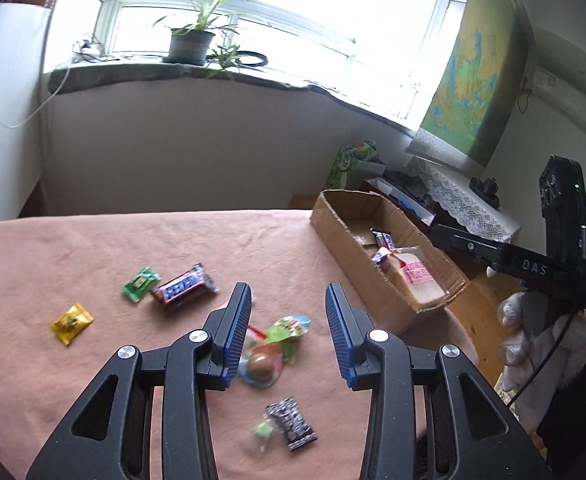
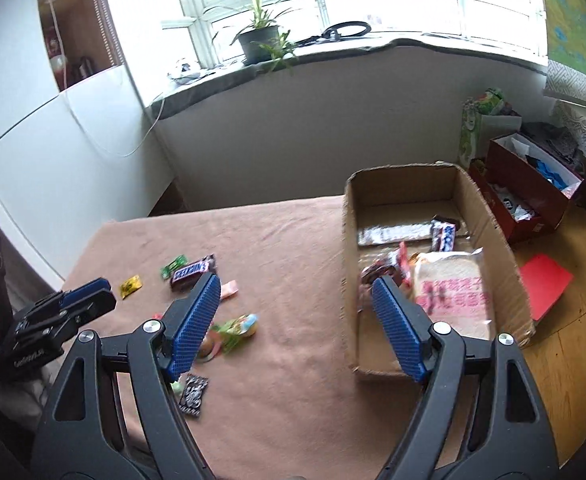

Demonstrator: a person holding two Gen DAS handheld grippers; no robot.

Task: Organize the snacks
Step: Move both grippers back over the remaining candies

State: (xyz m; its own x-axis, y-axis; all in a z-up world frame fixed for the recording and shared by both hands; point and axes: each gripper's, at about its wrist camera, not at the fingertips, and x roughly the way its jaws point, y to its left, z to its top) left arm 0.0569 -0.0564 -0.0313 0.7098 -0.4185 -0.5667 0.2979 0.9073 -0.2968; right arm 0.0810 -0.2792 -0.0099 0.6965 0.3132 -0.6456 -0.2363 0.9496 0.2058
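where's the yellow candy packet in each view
Left wrist view: the yellow candy packet lies on the pink cloth at far left, left of the green packet and the Snickers bar.
Right wrist view: the same packet sits left of centre, small, just beyond the left blue finger.
Shared landmark: the cardboard box at the right edge of the cloth.

White letters "DAS" stand on the black body of the right gripper (image 1: 489,270), seen from the left wrist. Red print covers the bread bag (image 2: 455,294) in the box (image 2: 505,248), too blurred to read; other wrappers are illegible.
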